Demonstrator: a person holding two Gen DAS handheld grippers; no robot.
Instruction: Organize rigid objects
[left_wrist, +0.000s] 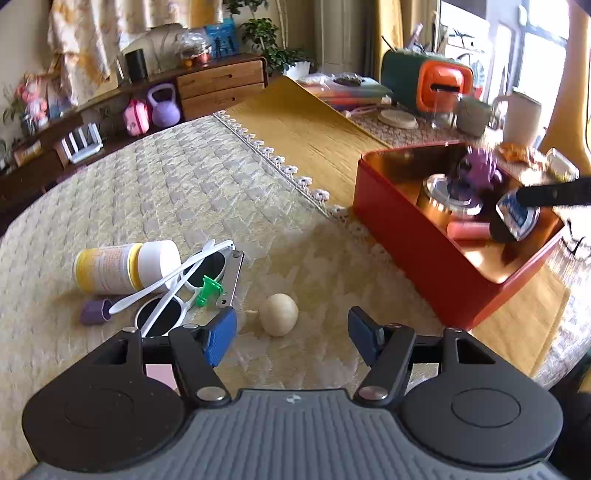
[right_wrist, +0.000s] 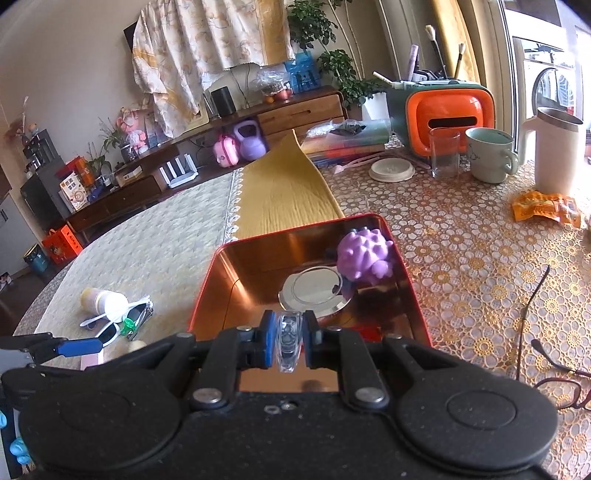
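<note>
Clear piece (right_wrist: 289, 338) in right gripper (right_wrist: 288, 336)

Free room: bare quilted cloth on the tabletop (left_wrist: 155, 177) runs wide behind and left of the clutter; a clear strip lies between the cream ball (left_wrist: 279, 314) and the red tin box (left_wrist: 436, 258).

Obstacles, left cluster, touching or overlapping: tipped pill bottle (left_wrist: 125, 266), white sunglasses (left_wrist: 184, 291), green clip (left_wrist: 207, 291), nail clipper (left_wrist: 232, 278), purple cap (left_wrist: 95, 312) just beside.

Left tongs (left_wrist: 291, 338): gap open, nothing between; ball just ahead.

Box interior: purple spiky toy (right_wrist: 365, 256) and round metal lid (right_wrist: 316, 291) fill the far half; near floor bare. Right tongs (right_wrist: 288, 338), pinching a clear piece (right_wrist: 289, 341), stand over the near rim.

Right of box: eyeglasses (right_wrist: 561, 387) on lace cloth.
</note>
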